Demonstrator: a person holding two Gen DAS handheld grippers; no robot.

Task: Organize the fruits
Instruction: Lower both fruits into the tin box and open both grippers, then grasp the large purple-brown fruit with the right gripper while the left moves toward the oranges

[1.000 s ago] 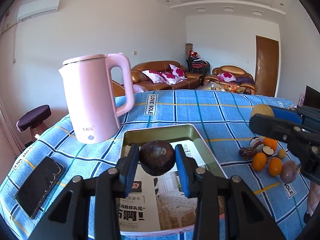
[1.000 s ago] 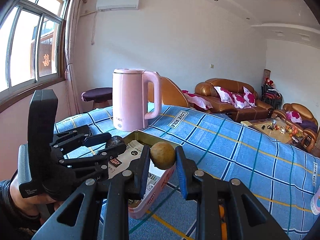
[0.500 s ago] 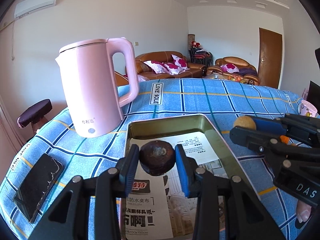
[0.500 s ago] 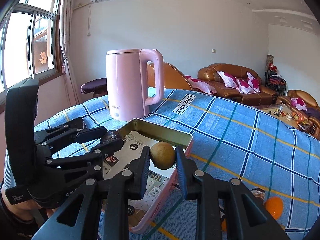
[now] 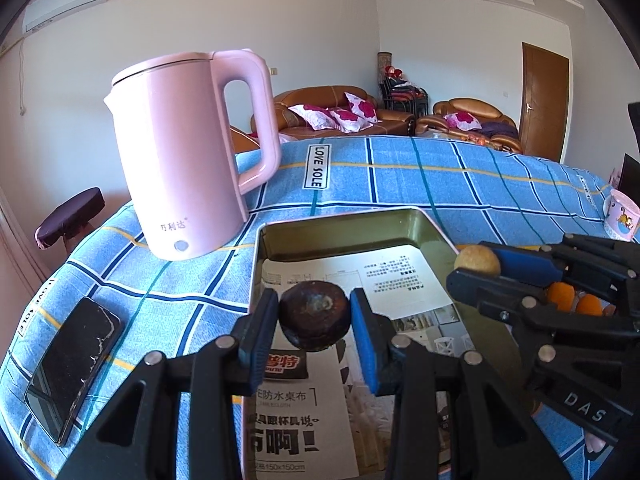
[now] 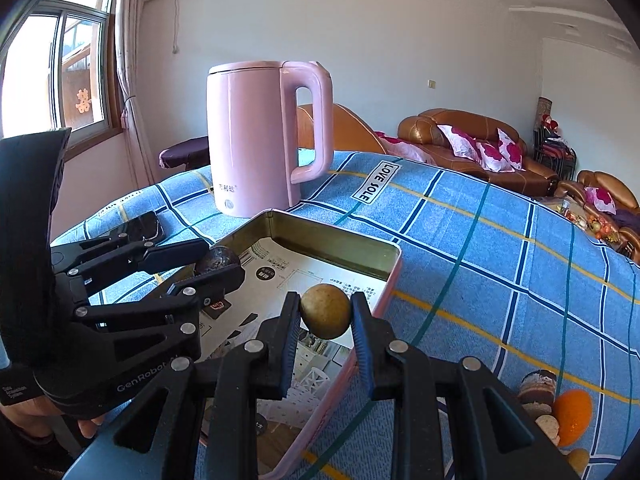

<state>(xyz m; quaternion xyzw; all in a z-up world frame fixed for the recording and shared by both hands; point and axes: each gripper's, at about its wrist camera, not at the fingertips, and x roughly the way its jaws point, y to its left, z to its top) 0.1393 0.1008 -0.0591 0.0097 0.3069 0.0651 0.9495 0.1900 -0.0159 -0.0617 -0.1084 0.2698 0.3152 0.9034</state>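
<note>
L fingers (image 5: 267, 328) pinched a dark brown fruit (image 5: 315, 315); R fingers (image 6: 362, 336) clamped a tan round fruit (image 6: 325, 311). Both hung over the paper-lined tin tray (image 5: 340, 228) on the blue-check worktop (image 5: 400, 176), w/ a pink kettle (image 5: 188, 152) behind it.

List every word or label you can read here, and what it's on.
"LOVE SOLE": tablecloth patch.
"DAS": right gripper body.
"GenRobot": left gripper body.
"防水桌布", "150x150cm": paper in the tin.
Kettle label: Chinese characters, not clearly readable.
Paper's fine print: too small.
</note>
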